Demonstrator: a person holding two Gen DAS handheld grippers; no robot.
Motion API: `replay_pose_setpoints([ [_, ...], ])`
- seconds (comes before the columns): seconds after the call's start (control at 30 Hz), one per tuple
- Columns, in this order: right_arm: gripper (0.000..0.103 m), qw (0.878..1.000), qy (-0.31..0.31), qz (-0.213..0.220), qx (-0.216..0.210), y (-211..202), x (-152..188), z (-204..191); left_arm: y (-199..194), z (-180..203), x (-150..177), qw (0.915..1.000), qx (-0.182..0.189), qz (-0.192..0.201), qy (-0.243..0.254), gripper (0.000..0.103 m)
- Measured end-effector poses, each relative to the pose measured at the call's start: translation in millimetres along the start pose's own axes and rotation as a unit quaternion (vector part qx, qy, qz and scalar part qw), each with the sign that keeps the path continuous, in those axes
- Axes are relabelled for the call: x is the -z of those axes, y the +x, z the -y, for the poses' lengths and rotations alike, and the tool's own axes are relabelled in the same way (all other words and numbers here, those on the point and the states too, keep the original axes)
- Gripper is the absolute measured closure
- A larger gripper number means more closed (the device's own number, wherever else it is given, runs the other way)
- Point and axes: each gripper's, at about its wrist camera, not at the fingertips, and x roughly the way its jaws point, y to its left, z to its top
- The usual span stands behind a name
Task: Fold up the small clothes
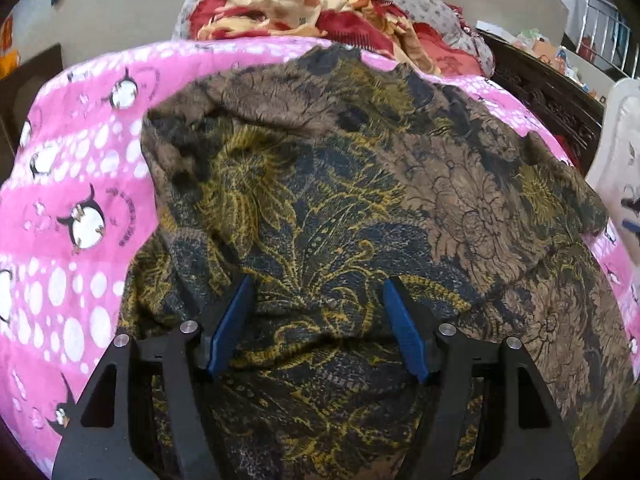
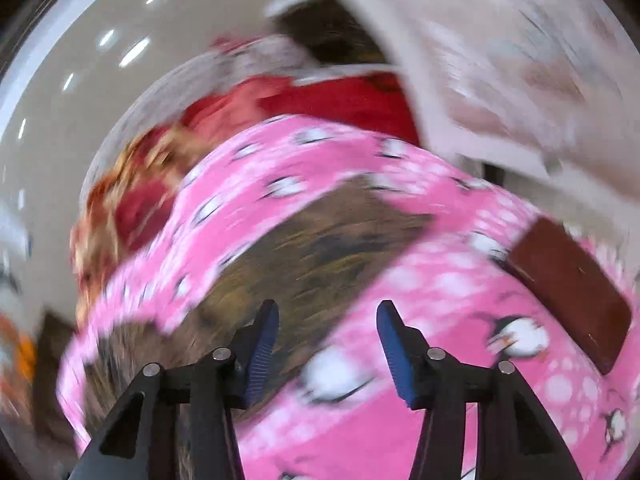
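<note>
- under your left gripper lies the brown floral garment, rumpled and spread over the pink penguin sheet; the jaws stand wide apart with nothing between them
- your right gripper is spread just as wide and holds nothing, hanging over the sheet at the garment's near edge; that view is badly smeared, so fine detail is lost
- pick a hem or corner rather than the bunched middle ahead of the left fingers, and pinch a single layer if you can
- flatten the raised ridges first, i'd judge, or the fold will trap lumps
- open sheet shows to the left of the garment, good room to fold toward
- mind the red patterned blanket heaped beyond, the dark brown flat object on the sheet at your right, and the dark wooden furniture past the far right edge
</note>
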Motion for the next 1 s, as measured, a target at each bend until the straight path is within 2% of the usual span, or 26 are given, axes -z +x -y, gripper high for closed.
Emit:
replay_pose_setpoints([
  [0.07,0.054,0.999,0.039,0.002,-0.011,7.7,-13.6,25.1,2.4,0.8,-0.7,1.0000,-0.005,0.000,0.002,0.034],
  [0.13,0.054,0.996,0.083,-0.008,-0.041,22.1,-20.4,44.9,4.7,2.1,-2.1,0.9999,-0.011,0.001,0.005,0.034],
  [0.27,0.053,0.981,0.160,-0.011,-0.110,46.7,-32.6,67.8,3.8,7.4,-0.7,0.9998,-0.018,0.002,0.003,0.032],
  [0.4,0.053,0.977,0.170,-0.028,-0.127,70.7,-47.2,67.4,5.5,6.6,-2.1,0.9997,-0.024,0.001,0.004,0.032],
  [0.5,0.054,0.980,0.157,-0.033,-0.116,80.1,-52.6,60.0,6.1,6.8,-2.0,0.9997,-0.026,0.001,0.004,0.032],
  [0.53,0.056,0.983,0.146,-0.032,-0.104,81.1,-54.6,55.8,6.5,7.2,-2.3,0.9996,-0.026,0.001,0.004,0.032],
  [0.57,0.064,0.985,0.141,-0.032,-0.093,84.7,-54.9,54.3,6.5,7.0,-2.5,0.9997,-0.026,0.001,0.004,0.032],
  [0.6,0.079,0.987,0.137,-0.031,-0.083,85.4,-54.3,53.4,6.6,7.1,-2.4,0.9997,-0.026,0.001,0.004,0.032],
  [0.67,0.094,0.988,0.137,-0.023,-0.072,82.6,-53.7,53.0,6.6,7.0,-2.3,0.9997,-0.025,0.001,0.004,0.032],
  [0.7,0.096,0.988,0.135,-0.013,-0.068,76.3,-53.7,49.8,6.6,7.0,-2.3,0.9997,-0.026,0.001,0.004,0.032],
  [0.77,0.098,0.990,0.117,0.015,-0.077,56.9,-57.6,33.5,6.7,6.9,-2.2,0.9997,-0.025,0.001,0.004,0.032],
  [0.87,0.098,0.988,0.067,0.067,-0.120,13.2,-69.4,-14.3,6.5,6.9,-2.5,0.9997,-0.024,0.002,0.002,0.032],
  [1.0,0.098,0.973,-0.030,0.129,-0.191,-59.3,-73.6,-101.9,5.5,4.9,-2.2,0.9998,-0.020,0.004,0.000,0.032],
])
